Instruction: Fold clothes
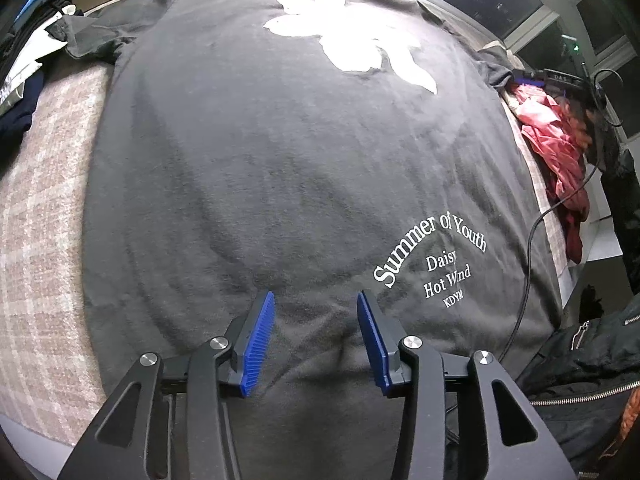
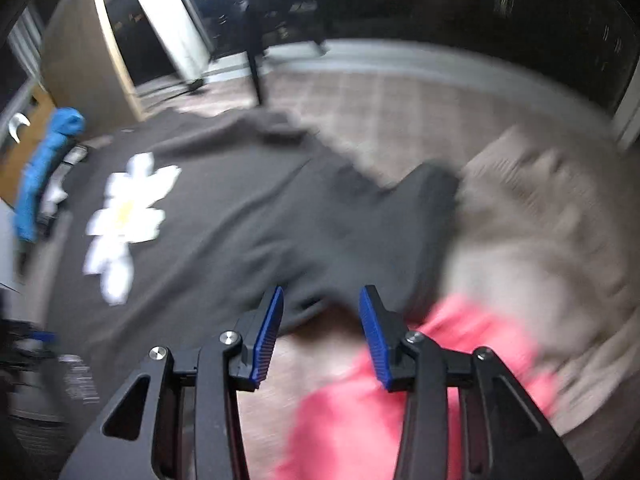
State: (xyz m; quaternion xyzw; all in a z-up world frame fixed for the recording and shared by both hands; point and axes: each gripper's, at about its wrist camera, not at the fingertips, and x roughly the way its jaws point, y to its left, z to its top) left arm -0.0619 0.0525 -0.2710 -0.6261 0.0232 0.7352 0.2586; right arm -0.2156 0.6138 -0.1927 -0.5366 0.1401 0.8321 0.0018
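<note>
A dark grey T-shirt (image 1: 256,168) with a white daisy print and white lettering lies spread flat on a checked bed cover (image 1: 44,216). My left gripper (image 1: 316,296) is open and empty, just above the shirt's near edge. In the blurred right wrist view the same shirt (image 2: 248,224) lies ahead and to the left, one sleeve reaching right. My right gripper (image 2: 321,294) is open and empty, over the shirt's near edge, above a pink-red garment (image 2: 352,412).
A crumpled red garment (image 1: 560,148) and a black cable (image 1: 532,248) lie at the bed's right side. A black zipped jacket (image 1: 588,376) lies at the lower right. Piled clothes (image 1: 28,60) sit at the left. A blue cloth (image 2: 44,172) hangs left.
</note>
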